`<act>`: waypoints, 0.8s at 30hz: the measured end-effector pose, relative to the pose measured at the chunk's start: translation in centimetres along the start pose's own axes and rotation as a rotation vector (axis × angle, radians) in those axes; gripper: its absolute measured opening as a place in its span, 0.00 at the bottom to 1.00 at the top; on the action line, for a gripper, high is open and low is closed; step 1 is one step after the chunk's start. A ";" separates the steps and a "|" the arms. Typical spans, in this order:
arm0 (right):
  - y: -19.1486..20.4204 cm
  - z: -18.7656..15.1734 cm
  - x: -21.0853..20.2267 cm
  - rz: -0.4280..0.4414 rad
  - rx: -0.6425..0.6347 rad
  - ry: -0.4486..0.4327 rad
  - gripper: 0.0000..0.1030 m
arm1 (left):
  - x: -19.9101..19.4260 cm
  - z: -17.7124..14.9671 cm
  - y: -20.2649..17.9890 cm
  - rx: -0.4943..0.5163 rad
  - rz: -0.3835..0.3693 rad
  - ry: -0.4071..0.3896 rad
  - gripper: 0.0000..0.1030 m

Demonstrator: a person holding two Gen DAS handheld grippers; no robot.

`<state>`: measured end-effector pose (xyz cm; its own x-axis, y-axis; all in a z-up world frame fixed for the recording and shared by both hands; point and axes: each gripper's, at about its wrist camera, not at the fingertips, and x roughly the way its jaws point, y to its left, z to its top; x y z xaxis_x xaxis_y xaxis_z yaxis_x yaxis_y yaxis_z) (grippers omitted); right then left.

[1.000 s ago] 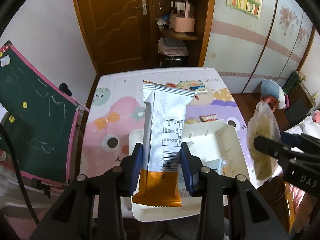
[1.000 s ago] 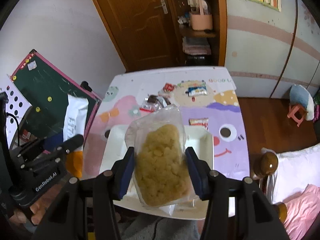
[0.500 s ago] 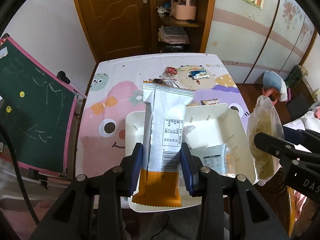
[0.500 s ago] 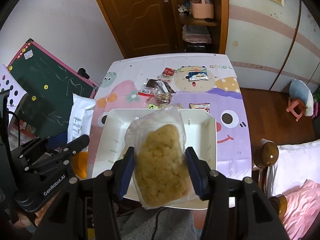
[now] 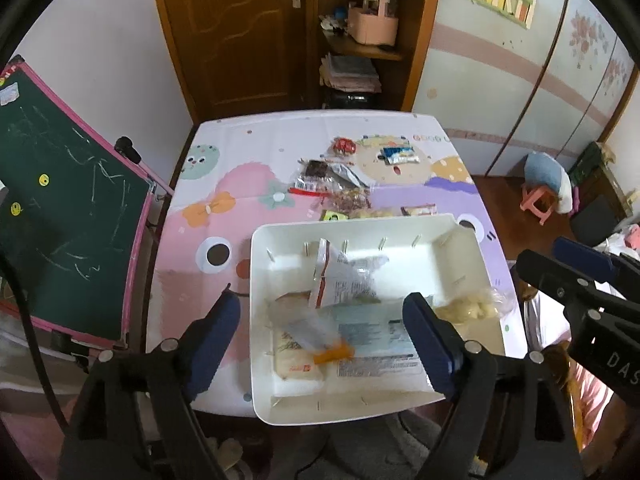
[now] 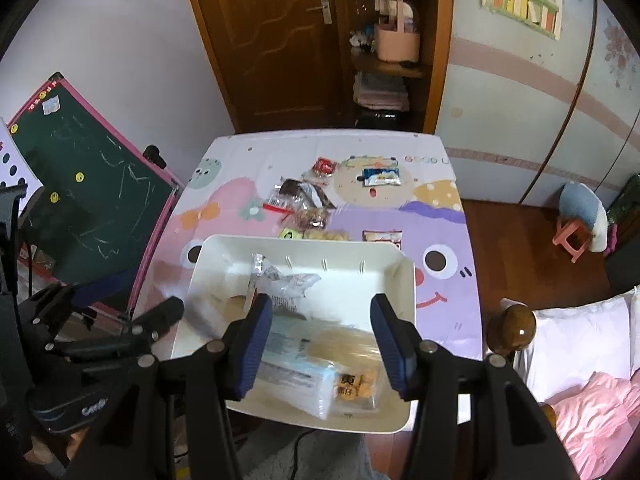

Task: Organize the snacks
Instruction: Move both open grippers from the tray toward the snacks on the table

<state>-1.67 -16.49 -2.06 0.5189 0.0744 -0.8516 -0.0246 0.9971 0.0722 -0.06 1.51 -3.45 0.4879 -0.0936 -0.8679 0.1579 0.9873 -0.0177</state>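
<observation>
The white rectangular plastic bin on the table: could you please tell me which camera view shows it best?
The left wrist view: the white rectangular plastic bin shows nearly all its rim. In the right wrist view, fingers cover its near part.

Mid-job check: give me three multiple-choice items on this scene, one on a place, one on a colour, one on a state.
1. Where do the table snacks lie relative to the bin? A nearer the camera; B beyond it; C left of it.
2. The bin is: A white; B pink; C green.
3. The left gripper is: A shut on a packet; B open; C out of view.

B: they sit past its far rim.
A: its walls are white.
B: its jaws have just been opening, with nothing gripped.
</observation>
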 end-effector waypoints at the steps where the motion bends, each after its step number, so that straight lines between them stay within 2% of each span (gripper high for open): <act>1: 0.0 0.0 -0.1 -0.001 0.003 -0.006 0.50 | 0.0 0.0 0.0 0.001 -0.001 -0.001 0.81; 12: -0.2 0.1 -0.7 0.004 0.028 -0.027 0.50 | -0.1 0.1 0.2 -0.001 -0.023 -0.002 0.81; 24: -0.6 0.6 -1.6 -0.003 0.050 -0.051 0.50 | -1.4 0.8 -2.0 0.080 -0.015 -0.058 0.81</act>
<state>-2.01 -17.21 -0.42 0.5618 0.0695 -0.8243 0.0193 0.9951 0.0970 -0.36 -0.40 -1.75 0.5336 -0.1182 -0.8374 0.2330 0.9724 0.0112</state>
